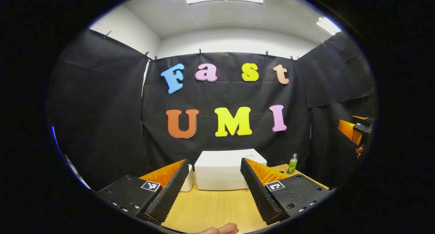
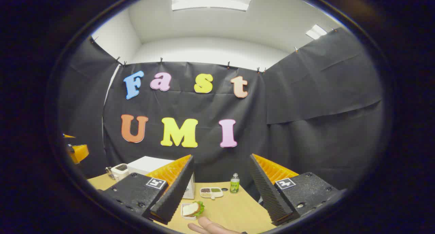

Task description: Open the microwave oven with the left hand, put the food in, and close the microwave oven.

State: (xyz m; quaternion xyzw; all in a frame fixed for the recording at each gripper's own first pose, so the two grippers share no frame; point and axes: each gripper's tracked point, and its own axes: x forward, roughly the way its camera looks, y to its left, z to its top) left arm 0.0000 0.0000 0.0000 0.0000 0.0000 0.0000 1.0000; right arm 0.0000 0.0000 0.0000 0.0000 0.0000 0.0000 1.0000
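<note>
My left gripper (image 1: 214,179) is spread wide, nothing between fingers; the one microwave (image 1: 226,169), door closed, sits straight ahead at the back of the worktop (image 1: 210,210), well apart from it. My right gripper (image 2: 221,179) is also spread & empty, w/ the sandwich tray (image 2: 191,209) just ahead, near its left finger. Count: 1 microwave, 1 sandwich tray, 1 green bottle (image 2: 234,183), 1 small divided dish (image 2: 211,192).
</note>
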